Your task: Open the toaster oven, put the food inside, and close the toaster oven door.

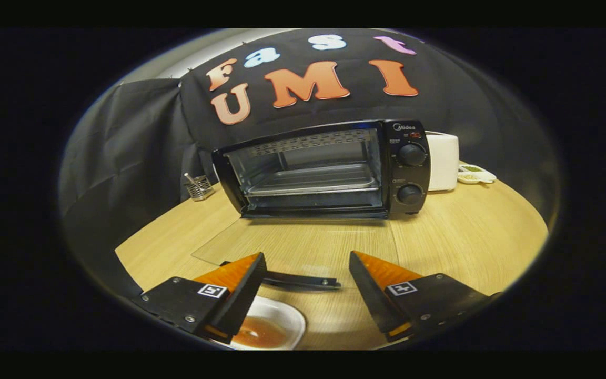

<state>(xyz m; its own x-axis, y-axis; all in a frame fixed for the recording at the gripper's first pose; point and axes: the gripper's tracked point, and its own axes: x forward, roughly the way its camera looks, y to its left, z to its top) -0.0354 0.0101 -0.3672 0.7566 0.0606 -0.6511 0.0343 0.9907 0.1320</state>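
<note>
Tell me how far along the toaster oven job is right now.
Done: the toaster oven is open, its glass door folded flat on the table, and the tray inside is bare. In hand: the hand-held gripper is open, holding nothing, with the plate of food just below its fingers. Left: grasp the food, put it inside, and close the door.

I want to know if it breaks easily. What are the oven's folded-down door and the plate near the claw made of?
The oven door looks like clear glass: the table's wood grain shows through it. The plate, under the open claw, looks like glossy white ceramic, though plastic is possible.
</note>
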